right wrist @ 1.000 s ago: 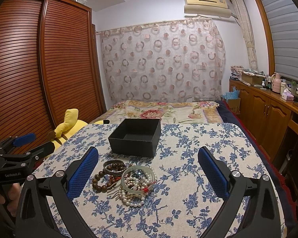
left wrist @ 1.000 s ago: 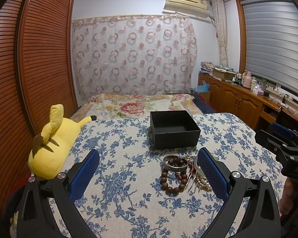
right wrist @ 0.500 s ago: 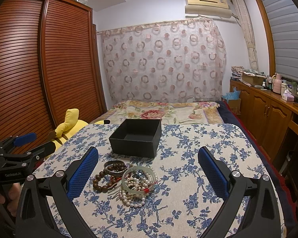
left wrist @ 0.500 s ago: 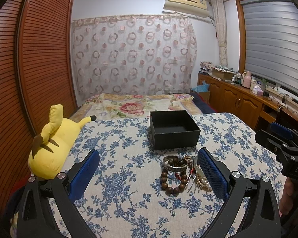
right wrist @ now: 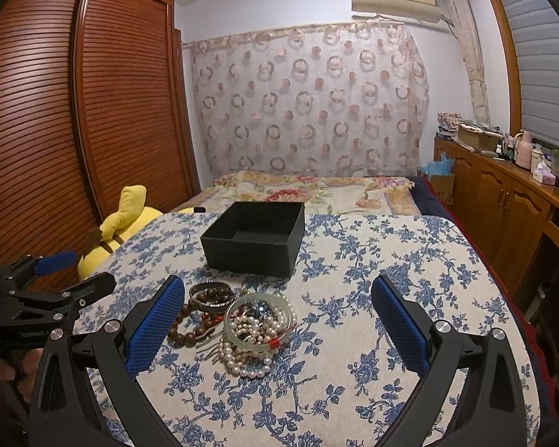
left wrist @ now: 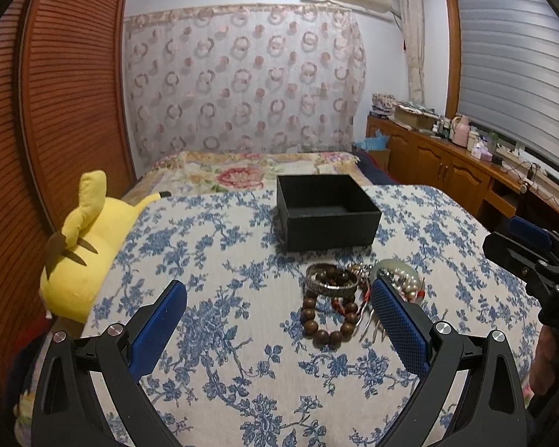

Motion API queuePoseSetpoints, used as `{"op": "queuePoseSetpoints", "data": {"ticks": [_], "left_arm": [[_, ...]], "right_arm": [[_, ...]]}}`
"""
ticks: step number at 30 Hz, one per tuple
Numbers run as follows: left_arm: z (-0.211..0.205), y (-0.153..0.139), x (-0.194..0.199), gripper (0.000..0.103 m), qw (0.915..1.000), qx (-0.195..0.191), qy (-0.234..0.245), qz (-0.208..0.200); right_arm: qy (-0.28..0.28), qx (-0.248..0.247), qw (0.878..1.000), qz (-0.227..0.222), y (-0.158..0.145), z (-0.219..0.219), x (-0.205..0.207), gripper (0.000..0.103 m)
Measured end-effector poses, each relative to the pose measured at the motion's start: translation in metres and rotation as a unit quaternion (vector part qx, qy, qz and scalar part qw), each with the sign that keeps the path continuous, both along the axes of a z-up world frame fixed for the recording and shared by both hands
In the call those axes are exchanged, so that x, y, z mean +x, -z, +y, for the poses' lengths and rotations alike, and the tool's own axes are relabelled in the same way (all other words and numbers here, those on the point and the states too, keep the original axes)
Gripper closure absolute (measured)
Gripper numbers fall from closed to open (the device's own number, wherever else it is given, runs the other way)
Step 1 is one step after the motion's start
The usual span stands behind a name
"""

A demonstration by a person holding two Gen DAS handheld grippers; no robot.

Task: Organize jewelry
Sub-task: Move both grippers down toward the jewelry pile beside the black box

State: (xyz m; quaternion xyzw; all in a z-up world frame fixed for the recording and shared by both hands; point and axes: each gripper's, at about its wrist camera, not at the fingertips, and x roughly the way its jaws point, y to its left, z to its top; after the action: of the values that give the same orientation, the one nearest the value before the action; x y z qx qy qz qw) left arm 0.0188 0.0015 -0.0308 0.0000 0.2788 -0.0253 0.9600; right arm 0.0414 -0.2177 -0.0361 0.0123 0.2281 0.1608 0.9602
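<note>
Both grippers hovering wide open over the table, nothing held yet; first pick is pending.

Left gripper (left wrist: 278, 311) and right gripper (right wrist: 278, 307) are both hanging spread, empty. Jewelry pile (right wrist: 242, 320) is sitting on the floral cloth (right wrist: 391, 260) just in front of the empty black box (right wrist: 255, 238). Likely best: go for one piece at the pile's edge, e.g. the wooden bead bracelet (left wrist: 329, 316), pinching a single strand so tangled pearls (right wrist: 249, 357) aren't dragging along, then lift clear over the box rim.
</note>
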Motion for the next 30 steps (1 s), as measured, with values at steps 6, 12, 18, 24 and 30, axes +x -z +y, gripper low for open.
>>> {"op": "queuePoseSetpoints", "data": {"ticks": [6,12,18,24,30], "left_arm": [[0.004,0.015,0.008,0.007,0.9997,-0.005,0.006,0.024],[0.004,0.031,0.017,0.007,0.9985,-0.001,0.016,0.052],[0.003,0.04,0.024,0.007,0.9969,-0.002,0.029,0.073],[-0.001,0.045,0.038,0.007,0.9945,-0.013,0.055,0.088],[-0.012,0.05,0.063,0.011,0.9895,-0.014,0.093,0.11]], "right_arm": [[-0.009,-0.008,1.0,0.014,0.009,0.001,0.006,0.005],[-0.018,-0.018,0.999,0.035,0.023,0.003,0.014,0.014],[-0.032,-0.03,0.997,0.058,0.039,-0.003,0.022,0.025],[-0.038,-0.04,0.996,0.077,0.052,-0.008,0.029,0.029],[-0.049,-0.044,0.994,0.089,0.057,-0.007,0.032,0.032]]}}
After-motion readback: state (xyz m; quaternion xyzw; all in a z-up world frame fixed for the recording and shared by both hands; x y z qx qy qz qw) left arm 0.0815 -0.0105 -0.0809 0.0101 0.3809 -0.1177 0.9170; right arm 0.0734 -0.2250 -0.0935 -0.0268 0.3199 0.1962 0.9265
